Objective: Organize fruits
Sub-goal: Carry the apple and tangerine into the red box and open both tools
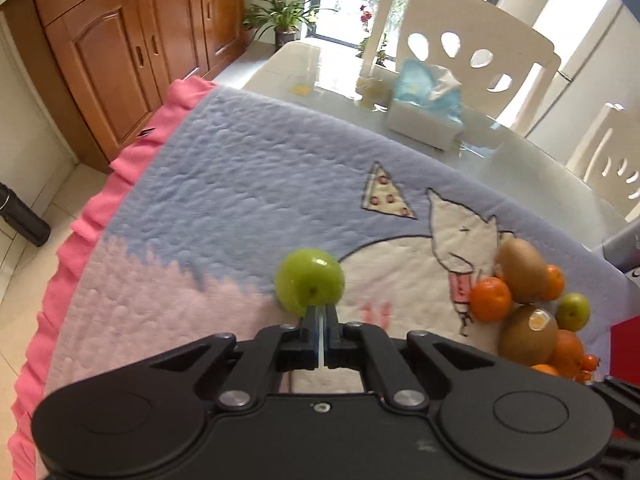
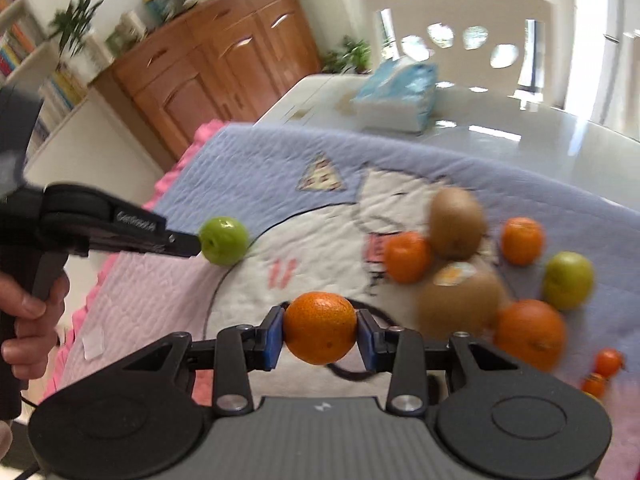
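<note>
- Fruits, all on a quilted blanket in lilac and pale pink with a hot-pink frilled edge, spread over a glossy white table.
- The right gripper has a round, dimpled orange mandarin squeezed between its blue pads: jaws part-open, pressing on both sides of the fruit, which sits over the white cartoon patch of the blanket.
- The left gripper has its black fingers drawn nearly together, only a thin slit between them, right at a small round green apple.
- In the right wrist view those tips reach the apple's stem side, but I can't tell whether they pinch the stem or just touch it. The apple sits near the blanket's pink-frilled edge.
- A person's hand grips the left tool's handle at that same edge.
- The remaining pile lies toward the opposite edge of the blanket: two brown fuzzy kiwis, one bearing a sticker, several more orange mandarins, a second green apple, and tiny orange-red fruits, too blurred to name.
- Beyond the blanket, on the bare tabletop, stands a white tissue box with a blue pack.
- A white cut-out chair stands at the far table edge.
</note>
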### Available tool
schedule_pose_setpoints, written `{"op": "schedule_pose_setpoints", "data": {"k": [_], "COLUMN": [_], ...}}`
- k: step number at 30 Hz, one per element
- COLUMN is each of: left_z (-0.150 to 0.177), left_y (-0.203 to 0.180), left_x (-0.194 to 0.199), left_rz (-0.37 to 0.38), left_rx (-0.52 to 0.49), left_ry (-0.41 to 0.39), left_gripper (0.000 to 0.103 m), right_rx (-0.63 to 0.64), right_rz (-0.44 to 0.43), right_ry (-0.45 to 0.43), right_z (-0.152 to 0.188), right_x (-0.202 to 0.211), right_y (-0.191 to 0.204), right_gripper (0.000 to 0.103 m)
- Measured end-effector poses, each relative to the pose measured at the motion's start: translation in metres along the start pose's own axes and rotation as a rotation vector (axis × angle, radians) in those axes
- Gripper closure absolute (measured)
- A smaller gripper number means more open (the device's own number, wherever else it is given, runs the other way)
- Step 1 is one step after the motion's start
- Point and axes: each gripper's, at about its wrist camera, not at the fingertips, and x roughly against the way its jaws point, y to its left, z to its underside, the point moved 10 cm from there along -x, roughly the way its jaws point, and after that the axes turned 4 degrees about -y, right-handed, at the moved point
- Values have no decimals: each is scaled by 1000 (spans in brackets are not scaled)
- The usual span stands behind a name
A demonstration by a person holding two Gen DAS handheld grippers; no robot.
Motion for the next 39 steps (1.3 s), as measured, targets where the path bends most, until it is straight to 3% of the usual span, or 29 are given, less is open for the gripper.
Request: {"op": "schedule_pose_setpoints", "data": {"k": [1, 4, 6, 7, 10, 16, 21, 22, 30, 34, 39], "left_z": [1, 9, 12, 12, 8, -13, -9, -6, -7, -18, -32], "left_y": [0, 8, 19, 25, 36, 20, 4, 4, 3, -11, -68], "left_x": [0, -5, -6, -7, -12, -31, -62, -66, -64, -42, -4], "left_rz": [-6, 16, 12, -3, -33, 32, 20, 3, 39, 106, 250], "left_rx": [12, 88, 133, 149, 174, 180, 163, 152, 163, 175, 79], "left_ry": [-4, 18, 23, 22, 30, 28, 91, 95, 30, -29, -74], "left_gripper": [102, 82, 28, 21, 21, 22, 42, 42, 43, 43, 42], "right_rx": [-10, -41, -80, -102, -167, -232, -211, -208, -240, -263, -283], "right_rz": [13, 30, 28, 32, 45, 54, 54, 55, 50, 58, 106], "right_ry": [-7, -40, -56, -59, -66, -56, -57, -60, -82, -119, -177], "right_z": [-1, -1, 1, 2, 10, 20, 16, 15, 5, -3, -6], "right_x": [6, 26, 37, 41, 47, 41, 43, 45, 51, 66, 97], "right_y": [-10, -36, -53, -62, -83, -101, -98, -98, -112, -126, -159], "right_gripper": [63, 63, 63, 63, 63, 63, 63, 63, 63, 63, 63]}}
